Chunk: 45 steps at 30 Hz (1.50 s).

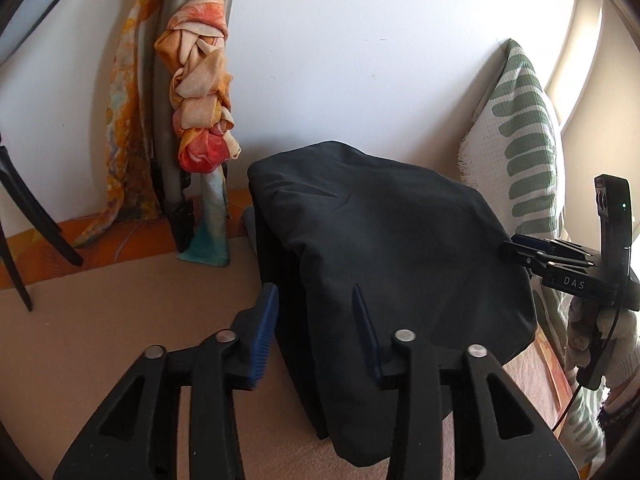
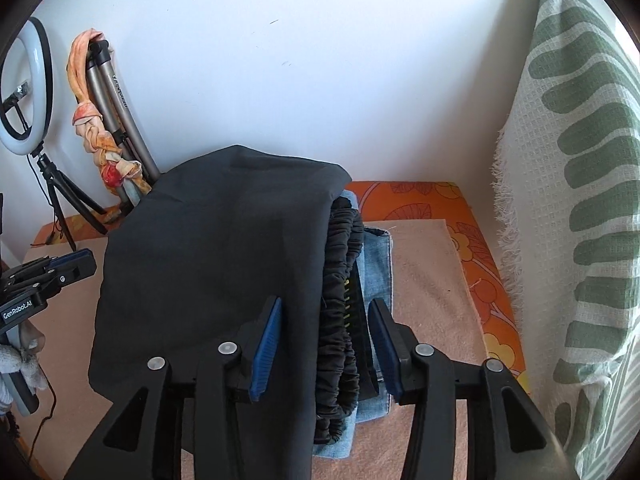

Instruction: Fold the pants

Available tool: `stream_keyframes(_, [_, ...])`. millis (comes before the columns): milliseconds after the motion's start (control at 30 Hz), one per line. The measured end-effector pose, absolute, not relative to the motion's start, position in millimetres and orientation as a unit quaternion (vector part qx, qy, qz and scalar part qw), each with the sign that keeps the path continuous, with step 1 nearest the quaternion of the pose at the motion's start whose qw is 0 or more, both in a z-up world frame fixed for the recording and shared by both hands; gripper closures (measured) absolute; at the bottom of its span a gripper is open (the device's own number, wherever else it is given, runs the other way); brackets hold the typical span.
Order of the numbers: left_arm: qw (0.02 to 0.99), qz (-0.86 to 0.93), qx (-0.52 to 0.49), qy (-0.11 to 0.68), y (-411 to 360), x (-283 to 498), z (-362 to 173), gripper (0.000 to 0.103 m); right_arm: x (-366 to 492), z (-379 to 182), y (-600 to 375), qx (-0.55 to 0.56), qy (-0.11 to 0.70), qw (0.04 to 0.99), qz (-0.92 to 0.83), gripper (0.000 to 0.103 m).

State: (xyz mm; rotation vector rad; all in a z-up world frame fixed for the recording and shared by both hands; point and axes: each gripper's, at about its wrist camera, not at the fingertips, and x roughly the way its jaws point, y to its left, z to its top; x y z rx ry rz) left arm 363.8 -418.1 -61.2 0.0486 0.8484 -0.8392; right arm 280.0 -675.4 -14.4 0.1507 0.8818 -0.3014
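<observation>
Black pants lie folded in a thick bundle on top of a folded blue denim piece on the beige mat. Their gathered elastic waistband shows along the right side of the bundle. My left gripper is open and straddles the bundle's left edge, one blue pad beside the cloth and one over it. My right gripper is open over the waistband edge, its pads apart from the cloth. Each gripper shows in the other's view, the right gripper at the bundle's right side and the left gripper at its left side.
A green-striped white cushion leans along the right. An orange floral cover lies under the mat. A tripod wrapped in an orange scarf and a ring light stand at the back left against the white wall.
</observation>
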Motion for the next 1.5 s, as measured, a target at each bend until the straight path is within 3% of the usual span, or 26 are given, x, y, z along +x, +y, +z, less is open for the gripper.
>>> stream_keyframes(200, [0.831,-0.408,0.021,0.377,-404.2,342.6,-43.2,0.035,251.1,8.6,-655.7,0.065,0.395,0.902,-0.16,0.02])
stream_keyframes(533, [0.847,-0.411,0.04,0.335,-371.6,288.3,-8.9,0.023,202.7,36.7,-605.4,0.038,0.363,0.912,-0.187,0.007])
stream_keyframes(600, [0.848,-0.416,0.044,0.326,-364.8,275.4,-2.2,0.022,192.3,43.9,-596.5,0.036,0.35,0.915,-0.198,0.001])
stream_keyframes(1033, [0.856,-0.428,0.055,0.285,-329.0,205.0,18.1,0.019,143.9,58.5,-529.9,0.008,0.321,0.92,-0.224,0.0])
stream_keyframes(1500, [0.868,-0.414,0.051,0.27,-294.9,171.3,16.8,0.019,104.1,37.4,-509.5,0.077,0.295,0.918,-0.253,0.0])
